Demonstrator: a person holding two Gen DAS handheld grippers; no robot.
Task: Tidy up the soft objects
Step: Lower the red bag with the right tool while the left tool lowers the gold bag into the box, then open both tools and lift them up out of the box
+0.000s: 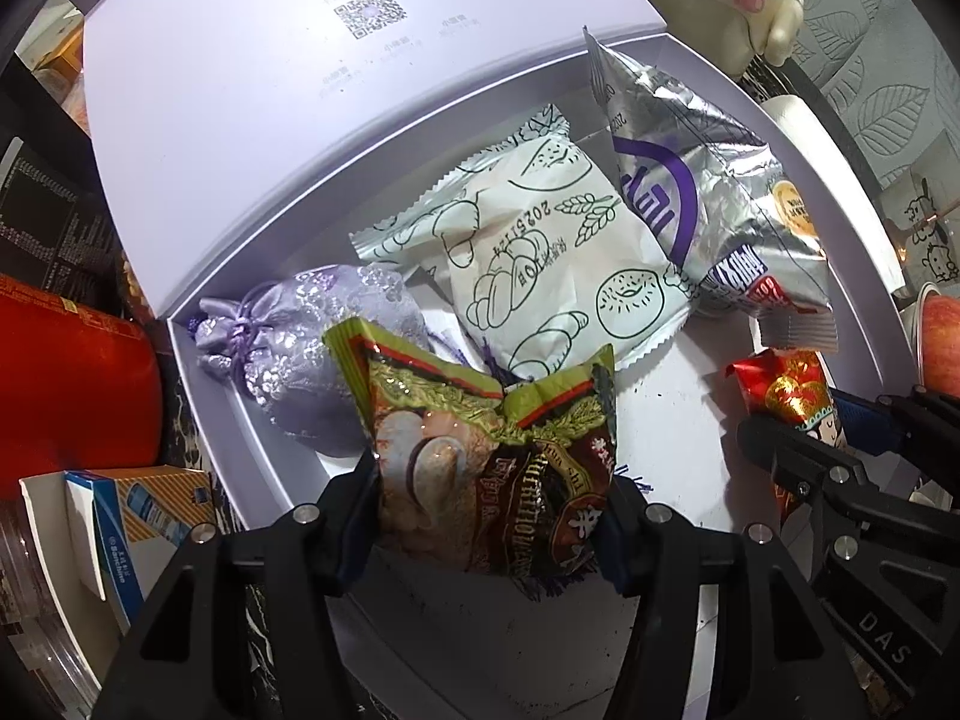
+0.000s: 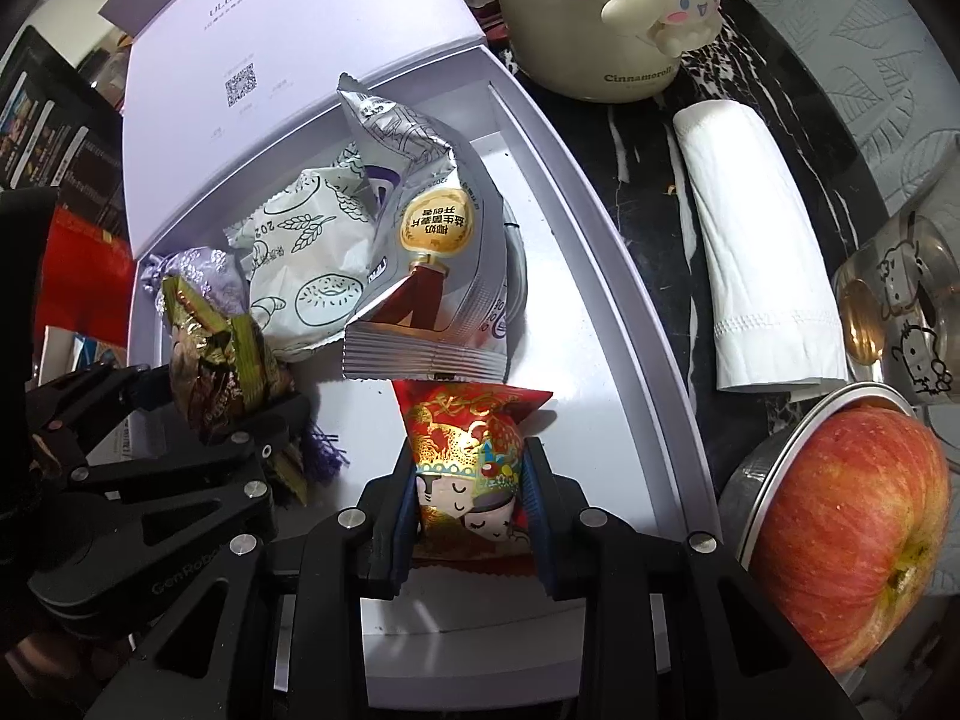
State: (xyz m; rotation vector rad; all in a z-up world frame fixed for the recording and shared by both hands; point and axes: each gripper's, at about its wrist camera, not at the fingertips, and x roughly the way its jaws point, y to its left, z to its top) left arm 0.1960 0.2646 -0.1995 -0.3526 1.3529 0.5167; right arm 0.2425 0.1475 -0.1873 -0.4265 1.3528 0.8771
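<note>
My left gripper (image 1: 489, 498) is shut on a green and brown snack packet (image 1: 486, 450), held over the open lilac box (image 1: 216, 372). It also shows in the right wrist view (image 2: 222, 372). My right gripper (image 2: 471, 498) is shut on a red and gold snack packet (image 2: 471, 450), also over the box; it shows in the left wrist view (image 1: 786, 390). Inside the box lie a lilac drawstring pouch (image 1: 306, 348), a white bread wrapper (image 1: 552, 252) and a silver packet (image 1: 708, 192).
The box lid (image 1: 288, 90) stands open at the back. To the right are a folded white tissue (image 2: 762, 252), a Cinnamoroll pot (image 2: 594, 18), a cartoon glass (image 2: 900, 294) and an apple (image 2: 852, 528) in a tin. A red box (image 1: 66, 384) and small cartons (image 1: 138, 510) sit left.
</note>
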